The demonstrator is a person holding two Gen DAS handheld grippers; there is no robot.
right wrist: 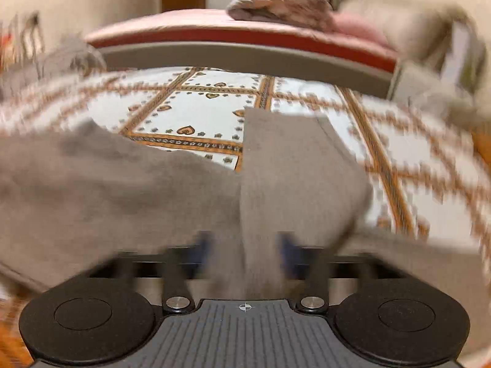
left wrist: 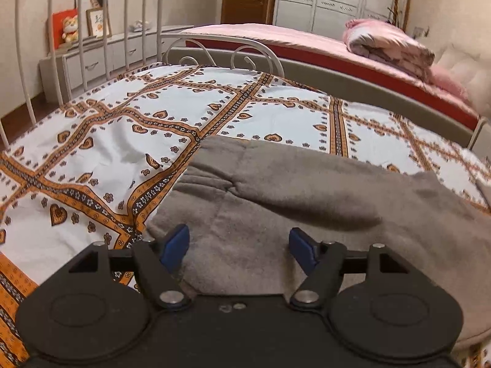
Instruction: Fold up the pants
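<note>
Grey pants lie part-folded on the bed, soft, limp, fleecy, best pinched at an edge; left hand-held gripper apart above them, right hand-held gripper apart, cloth between.

No text can be read with certainty. At about ten o'clock in the left wrist view, a framed picture on the low cabinet carries dark handwritten characters, too small to read.
</note>
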